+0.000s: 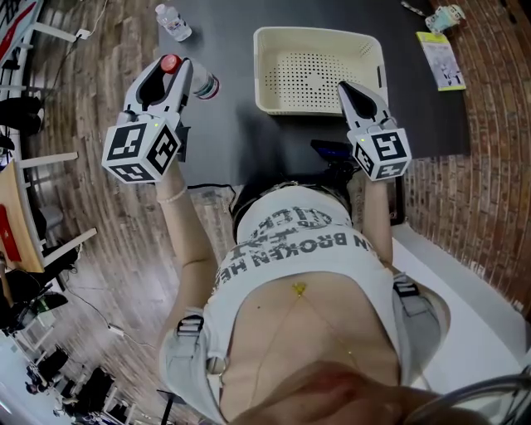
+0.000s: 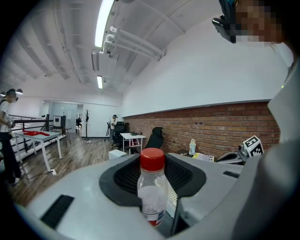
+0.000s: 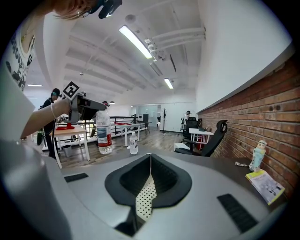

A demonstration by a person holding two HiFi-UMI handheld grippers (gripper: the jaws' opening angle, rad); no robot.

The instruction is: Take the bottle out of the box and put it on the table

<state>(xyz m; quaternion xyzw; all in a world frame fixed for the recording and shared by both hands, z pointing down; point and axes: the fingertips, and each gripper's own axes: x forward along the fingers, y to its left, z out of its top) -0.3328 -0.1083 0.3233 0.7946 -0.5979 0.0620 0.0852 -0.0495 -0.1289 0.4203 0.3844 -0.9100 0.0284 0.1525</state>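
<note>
The bottle (image 2: 152,187) is clear plastic with a red screw cap and a band of white, red and blue label low on its body. It looks empty or nearly so. It is out of the box (image 1: 315,31), held in the air by the left gripper (image 1: 170,79), whose jaws press on its body from both sides below the cap. In the head view it hangs over the left part of the dark table (image 1: 224,124), well to the left of the box. In the right gripper view it hangs roughly upright, clear of the table top.

The box is a cream plastic basket with perforated walls and floor, and nothing shows inside it. The right gripper (image 1: 348,90) hovers at the box's near right corner with its jaws closed together on nothing. The perforated plastic shows through the slit below them.

A second, smaller clear bottle (image 1: 174,22) stands on the table's far left. A yellow booklet (image 1: 440,60) and a small pale figurine (image 1: 445,17) lie at the far right, well apart from the bottle.
</note>
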